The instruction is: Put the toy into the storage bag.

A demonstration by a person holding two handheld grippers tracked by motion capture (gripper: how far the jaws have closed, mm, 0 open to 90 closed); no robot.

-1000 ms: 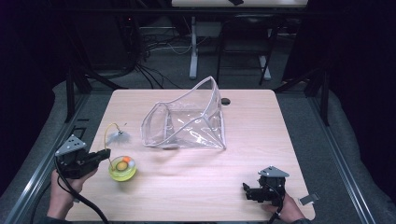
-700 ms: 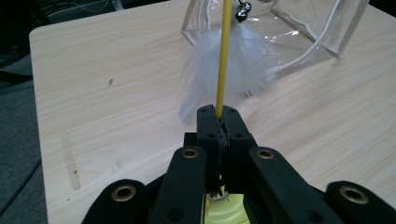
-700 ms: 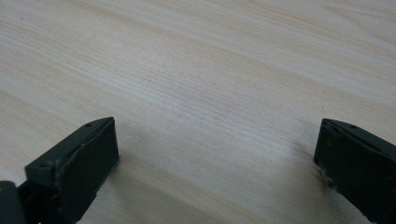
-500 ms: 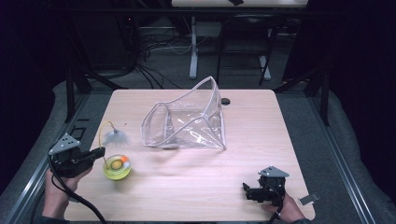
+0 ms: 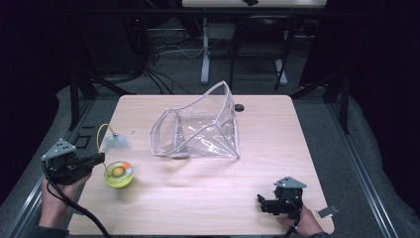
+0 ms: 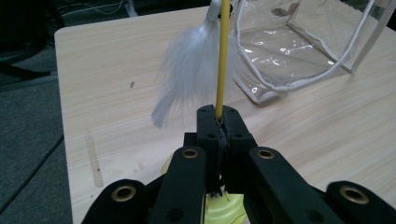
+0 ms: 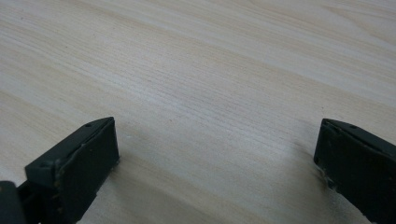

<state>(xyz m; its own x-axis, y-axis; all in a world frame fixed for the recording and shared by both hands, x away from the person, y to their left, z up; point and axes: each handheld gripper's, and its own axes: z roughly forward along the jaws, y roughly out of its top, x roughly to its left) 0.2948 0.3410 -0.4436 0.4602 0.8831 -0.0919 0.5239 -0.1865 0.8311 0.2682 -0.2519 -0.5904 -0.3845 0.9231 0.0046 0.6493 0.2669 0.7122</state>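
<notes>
Left gripper (image 6: 219, 122) clamped on the yellow wand (image 6: 223, 56) of a cat toy, white feather tuft (image 6: 189, 70) at its 12 o'clock, yellow-green ball base (image 5: 118, 173) beneath, clear plastic bag (image 5: 200, 130) at 2 o'clock mid-tabletop (image 5: 208, 198), right gripper (image 7: 215, 154) jaws wide apart over bare wood.

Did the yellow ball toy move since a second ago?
Yes. The yellow ball toy, held by the left gripper, slid toward the table's left edge, away from the clear bag.
</notes>
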